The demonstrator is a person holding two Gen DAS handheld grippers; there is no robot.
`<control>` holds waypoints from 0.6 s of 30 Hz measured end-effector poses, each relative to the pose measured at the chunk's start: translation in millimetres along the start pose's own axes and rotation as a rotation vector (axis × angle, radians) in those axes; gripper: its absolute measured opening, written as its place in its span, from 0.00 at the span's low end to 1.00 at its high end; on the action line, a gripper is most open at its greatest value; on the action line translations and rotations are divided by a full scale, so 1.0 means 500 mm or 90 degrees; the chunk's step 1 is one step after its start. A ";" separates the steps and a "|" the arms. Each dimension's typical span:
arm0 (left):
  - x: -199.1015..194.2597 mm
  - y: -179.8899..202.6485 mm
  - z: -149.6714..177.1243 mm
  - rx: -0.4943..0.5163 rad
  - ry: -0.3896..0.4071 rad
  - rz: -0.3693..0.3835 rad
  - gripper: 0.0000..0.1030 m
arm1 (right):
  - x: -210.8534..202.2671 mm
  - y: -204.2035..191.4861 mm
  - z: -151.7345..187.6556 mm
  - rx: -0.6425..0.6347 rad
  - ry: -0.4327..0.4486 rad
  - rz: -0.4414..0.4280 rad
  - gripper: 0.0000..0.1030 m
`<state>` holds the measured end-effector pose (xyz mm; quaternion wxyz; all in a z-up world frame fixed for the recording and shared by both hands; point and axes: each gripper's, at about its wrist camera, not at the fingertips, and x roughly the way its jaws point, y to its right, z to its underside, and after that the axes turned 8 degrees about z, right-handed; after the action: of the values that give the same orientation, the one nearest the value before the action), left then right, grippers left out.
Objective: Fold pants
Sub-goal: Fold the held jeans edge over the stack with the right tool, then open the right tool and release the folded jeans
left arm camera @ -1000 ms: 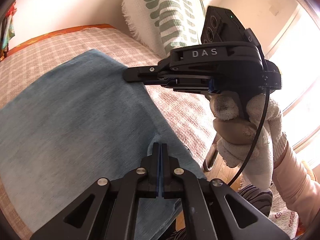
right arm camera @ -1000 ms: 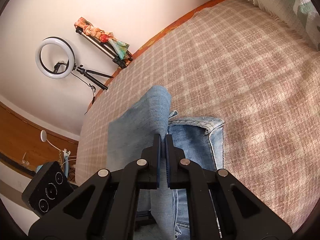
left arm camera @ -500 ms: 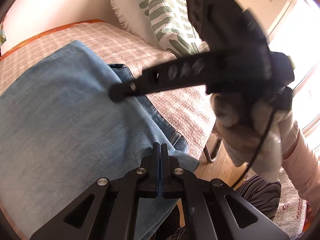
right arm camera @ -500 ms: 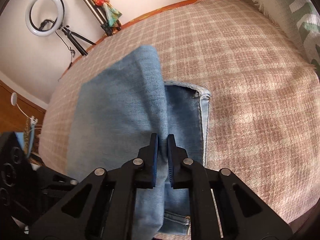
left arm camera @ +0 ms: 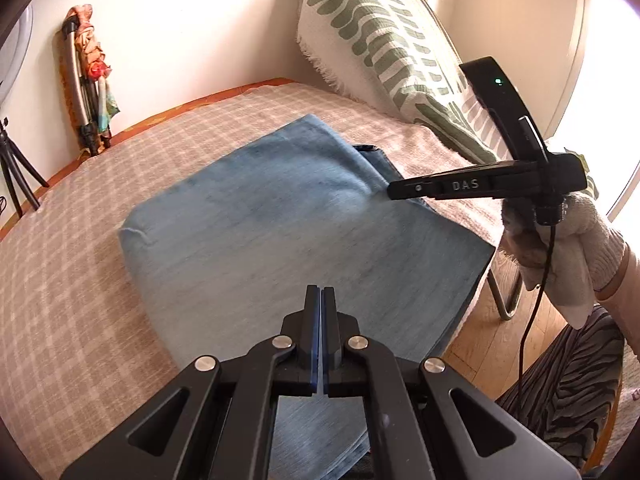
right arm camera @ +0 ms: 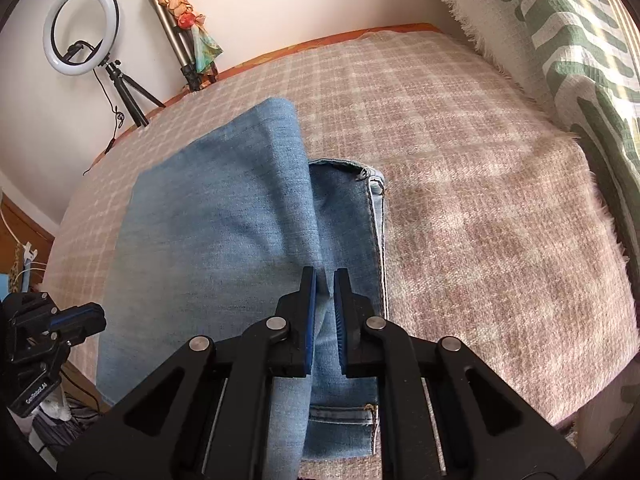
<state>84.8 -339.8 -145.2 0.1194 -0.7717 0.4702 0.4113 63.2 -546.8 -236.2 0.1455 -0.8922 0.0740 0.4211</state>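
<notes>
Pants laid in a fold on the bed, claws letting go

Right claw point(right arm camera: 324, 280): jaws opening, a ridge of denim seen between them, pads no longer pressing. Left claw point(left arm camera: 320, 300): jaws together, nothing seen held, above the near edge of the pants point(left arm camera: 304, 224). One pair of pants is counted, lying folded on the bed point(right arm camera: 480, 220), upper layer lapped over the waistband point(right arm camera: 376, 208). Judged best done thus: the ridge is released fully, claws are lifted straight off so the top layer is not dragged, edges are then squared. Also counted: one patterned cushion point(left arm camera: 384, 52), one ring light point(right arm camera: 82, 24), two tripods, one gloved hand point(left arm camera: 568, 248)
</notes>
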 end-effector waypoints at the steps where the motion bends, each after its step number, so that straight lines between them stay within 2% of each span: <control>1: -0.008 -0.009 0.005 -0.003 0.001 -0.008 0.00 | -0.006 -0.002 0.003 0.002 0.009 0.003 0.14; 2: -0.008 -0.019 0.008 -0.005 0.003 -0.015 0.00 | -0.012 -0.002 0.006 0.001 0.016 0.003 0.20; 4: -0.005 -0.040 0.002 -0.014 0.005 -0.028 0.00 | -0.027 -0.001 0.014 0.005 0.034 0.000 0.47; 7: -0.004 -0.063 0.012 -0.032 0.012 -0.047 0.00 | -0.046 -0.002 0.026 0.010 0.065 -0.013 0.53; 9: -0.008 -0.072 0.021 -0.036 0.020 -0.064 0.00 | -0.046 0.001 0.031 0.020 0.071 -0.021 0.59; 11: -0.008 -0.073 0.030 -0.025 0.026 -0.080 0.00 | -0.037 0.004 0.033 0.028 0.063 -0.026 0.60; 13: -0.004 -0.076 0.035 -0.017 0.033 -0.078 0.00 | -0.025 0.006 0.033 0.026 0.055 -0.023 0.60; 16: -0.005 -0.098 0.038 -0.049 0.036 -0.062 0.00 | -0.015 0.005 0.029 0.020 0.052 -0.016 0.61; 17: -0.007 -0.104 0.038 -0.056 0.038 -0.066 0.00 | -0.016 0.004 0.027 0.018 0.056 -0.014 0.64; 18: -0.012 -0.110 0.038 -0.061 0.048 -0.082 0.00 | -0.017 0.003 0.026 0.014 0.061 -0.010 0.73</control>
<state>118.9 -296.2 -163.9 0.0904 -0.8201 0.4035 0.3955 47.8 -544.2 -237.8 0.1552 -0.9103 0.0785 0.3756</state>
